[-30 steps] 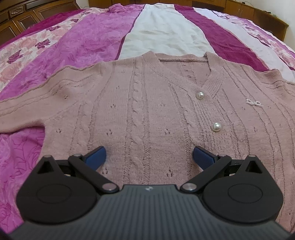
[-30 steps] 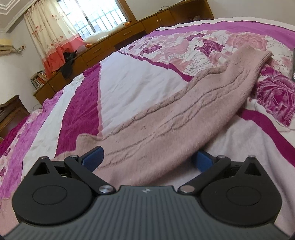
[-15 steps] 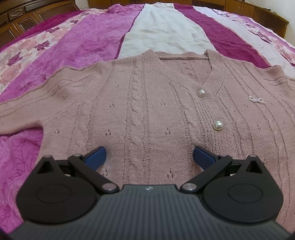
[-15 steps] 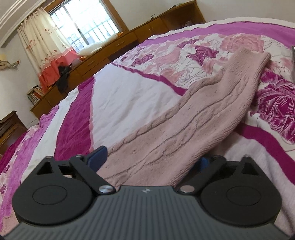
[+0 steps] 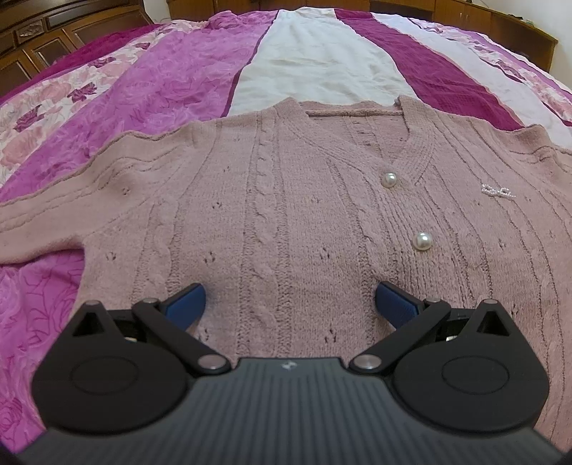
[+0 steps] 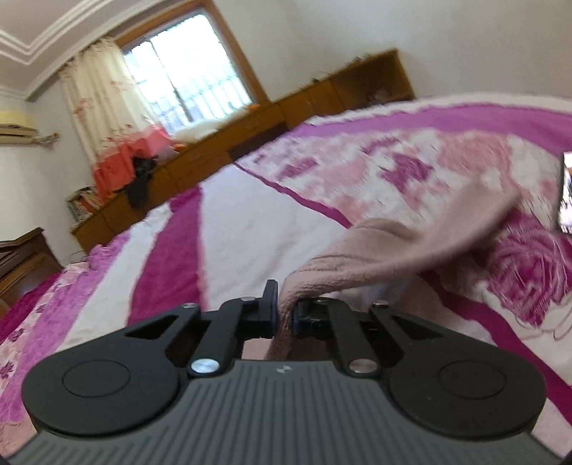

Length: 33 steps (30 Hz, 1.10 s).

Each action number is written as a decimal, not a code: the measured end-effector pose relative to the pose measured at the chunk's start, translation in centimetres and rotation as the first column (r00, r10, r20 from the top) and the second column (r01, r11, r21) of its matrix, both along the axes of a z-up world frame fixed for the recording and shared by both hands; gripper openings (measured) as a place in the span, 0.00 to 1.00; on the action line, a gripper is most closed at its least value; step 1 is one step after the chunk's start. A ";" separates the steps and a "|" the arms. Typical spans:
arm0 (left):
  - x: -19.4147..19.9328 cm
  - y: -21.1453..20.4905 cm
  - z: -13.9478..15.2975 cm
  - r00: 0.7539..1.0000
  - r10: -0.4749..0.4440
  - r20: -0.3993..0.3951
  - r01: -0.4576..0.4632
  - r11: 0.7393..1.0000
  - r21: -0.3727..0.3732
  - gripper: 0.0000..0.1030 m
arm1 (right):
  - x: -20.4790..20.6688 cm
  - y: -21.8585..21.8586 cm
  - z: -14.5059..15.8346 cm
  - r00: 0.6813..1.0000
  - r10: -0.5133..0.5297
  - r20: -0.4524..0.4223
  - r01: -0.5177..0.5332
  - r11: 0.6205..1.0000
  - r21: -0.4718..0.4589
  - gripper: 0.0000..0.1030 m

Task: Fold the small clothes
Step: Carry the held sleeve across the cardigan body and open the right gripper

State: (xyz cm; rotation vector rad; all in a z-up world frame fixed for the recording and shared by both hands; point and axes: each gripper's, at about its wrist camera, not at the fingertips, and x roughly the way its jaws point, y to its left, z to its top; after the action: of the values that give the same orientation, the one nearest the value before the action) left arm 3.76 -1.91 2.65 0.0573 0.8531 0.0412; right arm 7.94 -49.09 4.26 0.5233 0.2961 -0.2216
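Note:
A dusty pink cable-knit cardigan (image 5: 286, 200) with pearl buttons (image 5: 422, 241) lies flat, front up, on the bed. My left gripper (image 5: 289, 302) is open and empty, low over the cardigan's lower body, its blue pads (image 5: 187, 300) wide apart. My right gripper (image 6: 284, 314) is shut on the cardigan's sleeve (image 6: 400, 250) and holds the pinched fold raised off the bed. The sleeve trails away to the right, its cuff end blurred.
The bed has a pink, magenta and white striped floral cover (image 5: 314, 60). Wooden cabinets (image 6: 250, 128) line the far wall under a curtained window (image 6: 186, 78). A dark wooden headboard (image 5: 53, 32) stands at the left. A phone-like object (image 6: 565, 193) lies at the right edge.
My right gripper has closed on the sleeve and lifted it, tilting upward so more of the room shows. My left gripper has stayed open and almost still over the cardigan.

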 end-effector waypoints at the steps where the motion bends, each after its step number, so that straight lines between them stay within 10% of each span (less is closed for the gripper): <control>1: 0.0 0.0 0.0 1.000 0.001 0.000 -0.001 1.000 -0.003 1.00 | -0.2 0.4 0.5 1.000 0.008 0.010 -0.008 1.000 -0.001 0.08; 33: -2.1 5.7 2.5 0.993 0.080 0.088 -0.075 0.995 -0.063 1.00 | -2.2 20.8 9.3 0.948 0.311 0.062 -0.299 0.942 -0.153 0.08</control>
State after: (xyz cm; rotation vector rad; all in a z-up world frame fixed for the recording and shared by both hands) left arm 1.71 3.81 5.15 -0.0335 0.7651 0.0909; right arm 5.76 -28.31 13.56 0.3386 0.2724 0.0816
